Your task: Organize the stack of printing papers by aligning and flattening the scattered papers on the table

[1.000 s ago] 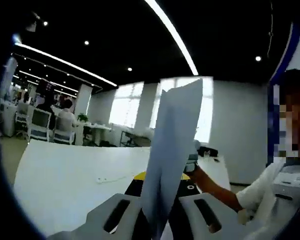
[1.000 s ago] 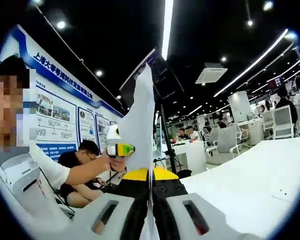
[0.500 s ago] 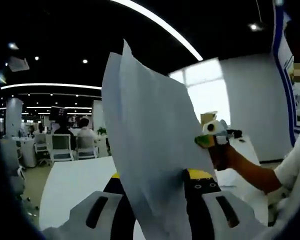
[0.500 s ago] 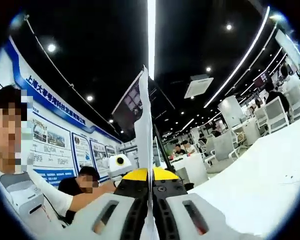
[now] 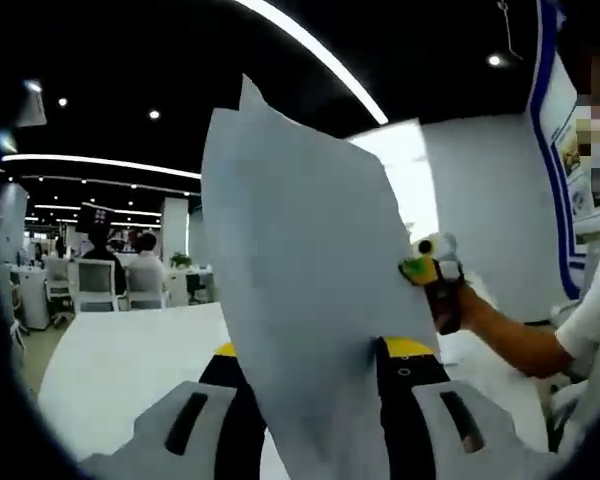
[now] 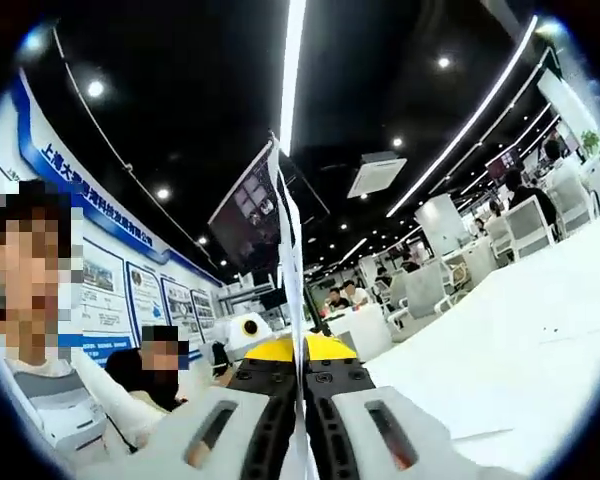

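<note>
A sheaf of printing papers (image 5: 300,300) stands upright off the white table (image 5: 120,370), pinched between the closed jaws of the left gripper (image 5: 315,400), with the sheets fanned slightly at the top edge, in the left gripper view; beyond the paper's right edge a person's hand (image 5: 458,305) holds the other tool. In the right gripper view the same papers (image 6: 292,300) appear edge-on as a thin white line rising from the right gripper (image 6: 302,400), whose jaws are clamped tight on them, while the table (image 6: 500,360) stretches away to the right. The step in hand appears to be squaring the lifted stack; the next move likely calls for lowering its bottom edge onto the table to tap the sheets level, then laying them flat
</note>
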Action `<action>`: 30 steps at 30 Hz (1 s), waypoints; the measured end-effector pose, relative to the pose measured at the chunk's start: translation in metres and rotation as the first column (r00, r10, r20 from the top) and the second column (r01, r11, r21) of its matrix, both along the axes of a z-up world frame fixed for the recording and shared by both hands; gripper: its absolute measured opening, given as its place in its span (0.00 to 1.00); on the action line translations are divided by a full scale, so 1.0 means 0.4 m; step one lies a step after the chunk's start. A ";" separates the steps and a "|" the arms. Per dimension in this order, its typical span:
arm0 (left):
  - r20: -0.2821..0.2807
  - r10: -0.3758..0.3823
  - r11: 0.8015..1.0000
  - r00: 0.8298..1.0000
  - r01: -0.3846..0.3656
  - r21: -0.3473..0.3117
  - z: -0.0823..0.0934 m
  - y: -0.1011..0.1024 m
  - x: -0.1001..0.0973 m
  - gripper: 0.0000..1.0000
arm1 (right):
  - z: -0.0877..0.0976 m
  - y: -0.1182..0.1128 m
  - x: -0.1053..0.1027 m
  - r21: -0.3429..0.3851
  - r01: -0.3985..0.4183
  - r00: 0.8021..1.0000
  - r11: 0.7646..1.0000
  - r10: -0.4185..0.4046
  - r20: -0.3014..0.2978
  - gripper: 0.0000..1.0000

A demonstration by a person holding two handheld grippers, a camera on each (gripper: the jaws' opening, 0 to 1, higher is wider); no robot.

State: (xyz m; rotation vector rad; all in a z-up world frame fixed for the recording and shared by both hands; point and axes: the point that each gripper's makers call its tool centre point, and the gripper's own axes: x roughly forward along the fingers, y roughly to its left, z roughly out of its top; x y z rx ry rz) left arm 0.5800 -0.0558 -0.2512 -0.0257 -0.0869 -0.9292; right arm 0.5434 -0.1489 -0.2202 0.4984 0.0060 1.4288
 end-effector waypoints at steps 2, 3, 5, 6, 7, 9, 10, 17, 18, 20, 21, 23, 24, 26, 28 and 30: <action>0.012 -0.006 1.000 1.000 0.006 -0.003 -0.003 -0.001 0.005 0.38 | -0.005 0.001 0.001 -0.007 0.011 1.000 1.000 -0.011 0.007 0.00; 0.027 -0.014 1.000 1.000 0.015 -0.010 0.000 0.000 0.003 0.32 | -0.008 -0.001 0.003 -0.014 0.025 1.000 1.000 -0.024 0.014 0.00; 0.048 -0.029 0.997 0.998 0.033 -0.070 0.018 0.002 0.000 0.29 | -0.011 -0.006 0.011 -0.016 0.045 0.999 0.999 -0.045 0.018 0.00; 0.061 -0.041 0.996 0.997 0.045 -0.080 0.020 0.004 -0.004 0.27 | -0.012 -0.010 0.015 -0.016 0.045 0.999 0.999 -0.045 0.018 0.00; 0.054 -0.036 0.994 0.998 0.041 -0.098 0.018 0.009 -0.004 0.25 | -0.013 -0.013 0.018 -0.016 0.051 0.999 0.999 -0.050 0.014 0.00; 0.074 -0.030 0.992 0.997 0.039 -0.120 0.014 0.013 -0.003 0.21 | -0.021 -0.012 0.027 -0.021 0.077 0.997 0.997 -0.077 0.016 0.00; 0.072 -0.028 0.992 0.997 0.037 -0.122 0.012 0.013 -0.001 0.18 | -0.027 -0.008 0.032 -0.029 0.090 0.996 0.996 -0.090 0.016 0.00; 0.145 0.043 0.993 0.988 -0.026 -0.117 -0.028 0.013 -0.008 0.06 | -0.073 0.001 0.063 -0.100 0.264 0.963 0.959 -0.256 0.087 0.00; 0.143 0.045 0.993 0.989 -0.028 -0.119 -0.030 0.013 -0.010 0.06 | -0.072 0.004 0.061 -0.104 0.274 0.959 0.956 -0.264 0.102 0.00; 0.150 0.045 0.991 0.988 -0.025 -0.132 -0.025 0.020 -0.013 0.06 | -0.065 0.001 0.067 -0.103 0.291 0.954 0.951 -0.280 0.105 0.00; 0.149 0.038 0.989 0.988 -0.015 -0.149 -0.018 0.022 -0.016 0.06 | -0.064 0.000 0.069 -0.100 0.293 0.953 0.951 -0.283 0.105 0.00; 0.155 0.033 0.985 0.987 -0.006 -0.172 -0.007 0.027 -0.024 0.06 | -0.049 -0.001 0.072 -0.079 0.313 0.945 0.946 -0.302 0.128 0.00; 0.157 0.034 0.985 0.987 -0.006 -0.173 -0.006 0.027 -0.024 0.08 | -0.047 0.001 0.073 -0.085 0.323 0.941 0.943 -0.310 0.140 0.00; 0.150 0.057 0.986 0.987 -0.032 -0.162 -0.015 0.033 -0.012 0.13 | -0.050 0.002 0.083 -0.094 0.358 0.920 0.929 -0.333 0.204 0.00; 0.112 0.110 0.987 0.988 -0.096 -0.125 -0.045 0.055 0.015 0.28 | -0.080 0.002 0.100 -0.112 0.375 0.915 0.920 -0.349 0.202 0.08; 0.083 0.108 0.989 0.991 -0.099 -0.114 -0.059 0.067 0.021 0.29 | -0.114 0.004 0.107 -0.158 0.350 0.932 0.923 -0.326 0.160 0.13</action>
